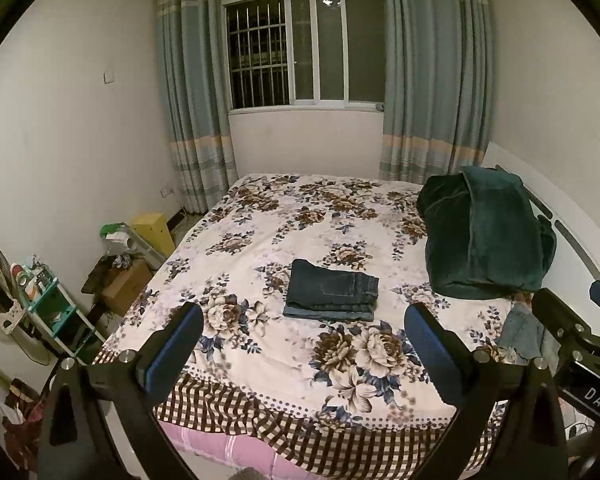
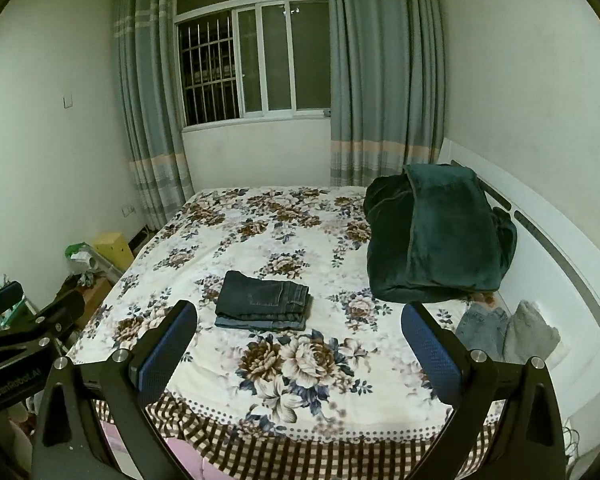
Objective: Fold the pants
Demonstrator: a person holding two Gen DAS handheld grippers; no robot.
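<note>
A pair of dark blue jeans (image 1: 331, 297) lies folded in a neat stack in the middle of the floral bedspread (image 1: 260, 224); it also shows in the right wrist view (image 2: 265, 301). My left gripper (image 1: 304, 356) is open and empty, held above the foot of the bed, well short of the jeans. My right gripper (image 2: 300, 354) is open and empty too, beside the left one. The right gripper also shows at the right edge of the left wrist view (image 1: 572, 312), and the left gripper at the left edge of the right wrist view (image 2: 28, 312).
A dark green blanket (image 2: 440, 236) is heaped at the far right by the white headboard (image 2: 560, 264). Light blue denim and a grey garment (image 2: 504, 330) lie at the bed's right edge. Boxes and a green shelf (image 1: 56, 312) crowd the floor on the left.
</note>
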